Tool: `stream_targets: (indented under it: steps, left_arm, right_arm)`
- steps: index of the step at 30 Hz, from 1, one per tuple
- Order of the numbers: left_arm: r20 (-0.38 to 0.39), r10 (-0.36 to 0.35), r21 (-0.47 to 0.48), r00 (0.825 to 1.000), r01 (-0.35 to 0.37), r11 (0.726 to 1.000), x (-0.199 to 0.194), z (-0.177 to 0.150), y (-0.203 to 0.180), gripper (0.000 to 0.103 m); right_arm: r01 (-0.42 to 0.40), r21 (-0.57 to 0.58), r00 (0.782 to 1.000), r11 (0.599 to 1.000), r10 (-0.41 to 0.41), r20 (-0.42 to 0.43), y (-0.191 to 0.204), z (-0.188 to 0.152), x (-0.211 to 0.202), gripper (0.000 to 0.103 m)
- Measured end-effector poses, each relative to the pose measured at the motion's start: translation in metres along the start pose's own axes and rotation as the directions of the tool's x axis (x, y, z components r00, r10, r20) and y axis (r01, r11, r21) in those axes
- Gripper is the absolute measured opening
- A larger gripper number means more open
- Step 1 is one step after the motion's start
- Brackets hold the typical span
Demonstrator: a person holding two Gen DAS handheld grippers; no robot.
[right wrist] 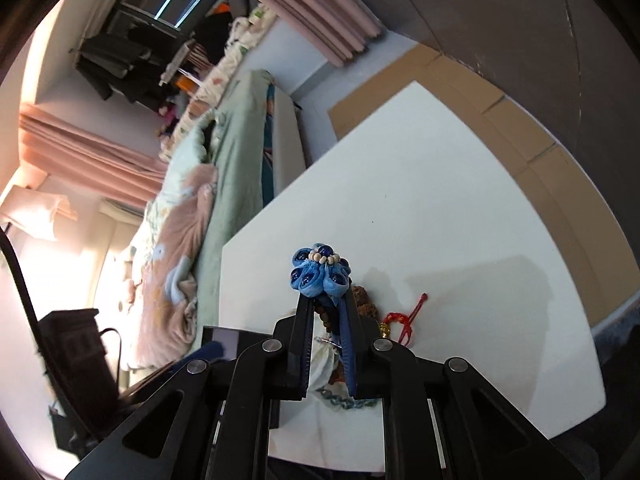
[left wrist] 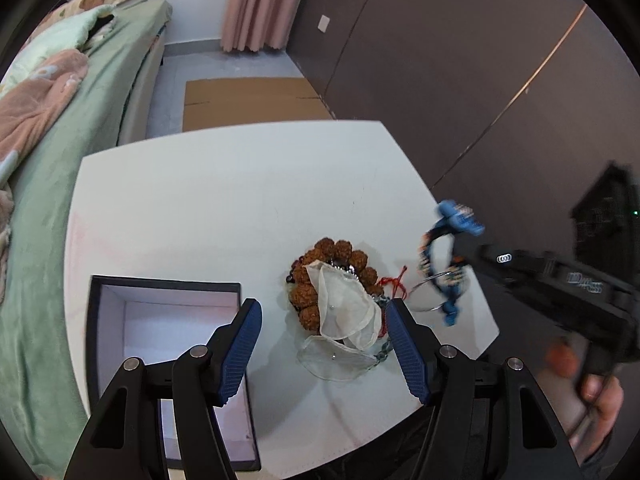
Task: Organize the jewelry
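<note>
On the white table [left wrist: 224, 184] lies a jewelry pile: a brown bead bracelet [left wrist: 336, 254], a sheer white pouch [left wrist: 346, 308], a red cord [left wrist: 396, 284] and a greenish chain [left wrist: 382, 354]. My left gripper [left wrist: 323, 304] hangs open over the pile, with the pouch between its blue pads and not pressed. A dark box [left wrist: 168, 284] with a white inside stands open to the left. My right gripper [right wrist: 326, 300] is shut on a blue flower ornament [right wrist: 320, 276]. In the left wrist view the ornament [left wrist: 456, 216] hangs blurred above the table's right edge, its beaded loop dangling.
A bed with a green blanket [left wrist: 80, 152] runs along the table's left side. Flat cardboard [left wrist: 252, 100] lies on the floor beyond the table. A dark wall [left wrist: 440, 60] stands to the right. A person's hand [left wrist: 600, 396] holds the right gripper's handle.
</note>
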State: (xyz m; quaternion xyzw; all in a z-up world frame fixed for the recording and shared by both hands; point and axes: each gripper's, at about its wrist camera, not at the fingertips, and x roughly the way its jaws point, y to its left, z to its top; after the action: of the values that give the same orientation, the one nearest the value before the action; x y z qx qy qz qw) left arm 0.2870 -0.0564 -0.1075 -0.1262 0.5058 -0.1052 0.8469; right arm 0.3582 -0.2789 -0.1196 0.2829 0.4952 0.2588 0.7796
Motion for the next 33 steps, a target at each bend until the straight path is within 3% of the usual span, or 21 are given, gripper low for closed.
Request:
stream_targets:
  steps: [6, 10, 11, 15, 17, 22, 26, 30, 33]
  left_arm:
    - [-0.047, 0.045, 0.053, 0.998, -0.043, 0.998, 0.029, -0.007, -0.013, 0.065]
    - [-0.031, 0.097, 0.103, 0.995, -0.094, 0.99, 0.039, -0.009, -0.022, 0.065]
    - [-0.025, 0.106, 0.111, 0.994, -0.102, 0.989, 0.04, -0.009, -0.024, 0.06]
    - [-0.027, 0.158, 0.142, 0.987, -0.153, 0.978, 0.044, -0.012, -0.028, 0.012]
    - [-0.018, 0.172, 0.141, 0.985, -0.167, 0.976, 0.04, -0.013, -0.025, 0.003]
    - [0.026, 0.149, 0.136, 0.989, -0.151, 0.979, 0.018, -0.012, -0.021, 0.002]
    - [0.055, 0.123, 0.117, 0.991, -0.129, 0.985, 0.002, -0.007, -0.019, 0.001]
    - [0.079, 0.098, 0.115, 0.992, -0.107, 0.988, -0.009, -0.004, -0.022, 0.001]
    - [0.094, 0.077, 0.101, 0.993, -0.086, 0.991, -0.017, -0.002, -0.021, 0.001]
  right_arm:
    - [-0.026, -0.047, 0.994, 0.999, 0.031, 0.109, 0.002, -0.005, -0.029, 0.014]
    - [-0.071, -0.049, 0.978, 0.996, 0.079, 0.193, -0.001, -0.007, -0.039, 0.014]
    - [-0.077, -0.048, 0.976, 0.996, 0.085, 0.201, -0.003, -0.007, -0.038, 0.014]
    - [-0.089, -0.041, 0.97, 0.995, 0.096, 0.225, -0.006, -0.009, -0.028, 0.014]
    - [-0.1, -0.035, 0.964, 0.994, 0.105, 0.244, -0.009, -0.009, -0.022, 0.014]
    - [-0.054, -0.035, 0.966, 0.998, 0.061, 0.25, -0.016, -0.014, -0.008, 0.014]
    - [0.113, 0.002, 0.981, 0.994, -0.112, 0.157, -0.029, -0.012, 0.022, 0.014]
    - [0.109, 0.082, 0.99, 0.991, -0.115, 0.08, -0.046, -0.008, 0.039, 0.014]
    - [0.093, 0.102, 0.992, 0.99, -0.101, 0.073, -0.047, -0.001, 0.036, 0.015]
